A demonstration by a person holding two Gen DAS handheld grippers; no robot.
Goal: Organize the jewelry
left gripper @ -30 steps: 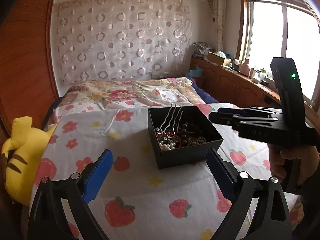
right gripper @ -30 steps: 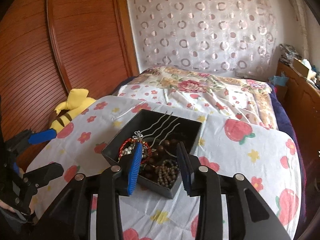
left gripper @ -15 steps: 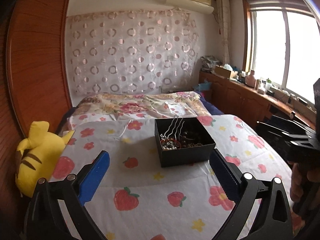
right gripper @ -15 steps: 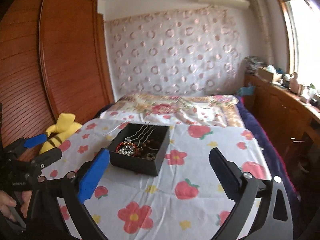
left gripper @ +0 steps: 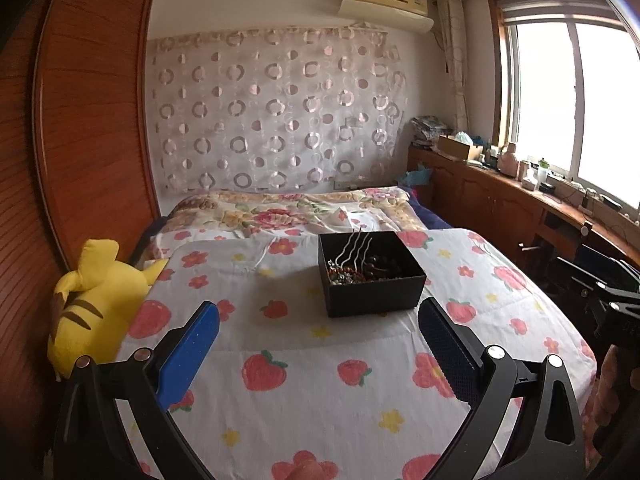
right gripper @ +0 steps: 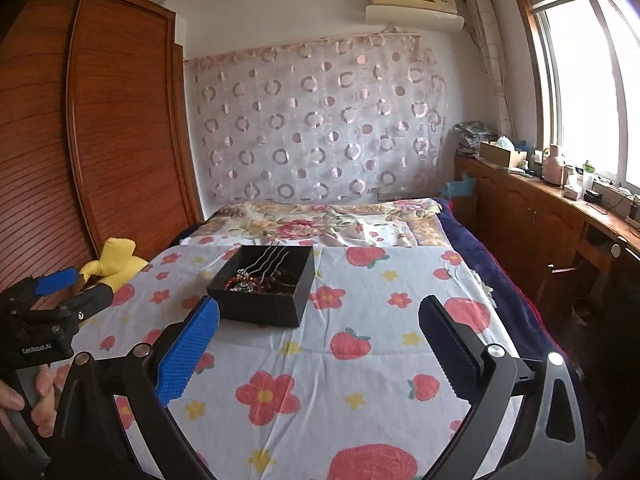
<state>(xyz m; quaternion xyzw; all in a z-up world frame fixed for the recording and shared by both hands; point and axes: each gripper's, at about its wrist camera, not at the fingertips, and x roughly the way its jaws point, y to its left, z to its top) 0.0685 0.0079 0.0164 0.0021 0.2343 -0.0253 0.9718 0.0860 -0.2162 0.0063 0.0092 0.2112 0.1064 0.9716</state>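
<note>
An open black box (left gripper: pixel 372 276) sits on the flowered bedsheet (left gripper: pixel 320 368); it also shows in the right wrist view (right gripper: pixel 262 290). It holds silver wavy hairpins (left gripper: pixel 354 246), bead bracelets and pearls (left gripper: pixel 344 276). My left gripper (left gripper: pixel 318 356) is open and empty, well back from the box. My right gripper (right gripper: pixel 318 356) is open and empty, back and to the right of the box. The left gripper also appears in the right wrist view (right gripper: pixel 68 292).
A yellow plush toy (left gripper: pixel 96 300) lies at the bed's left edge beside the wooden wardrobe (left gripper: pixel 80 140). A floral quilt (left gripper: pixel 296 212) lies behind the box. A wooden counter (left gripper: pixel 520 192) with clutter runs under the window on the right.
Both grippers have pulled back and up from the box. My right gripper, nearly shut over the box a second ago, has opened wide. The box has stayed put.
</note>
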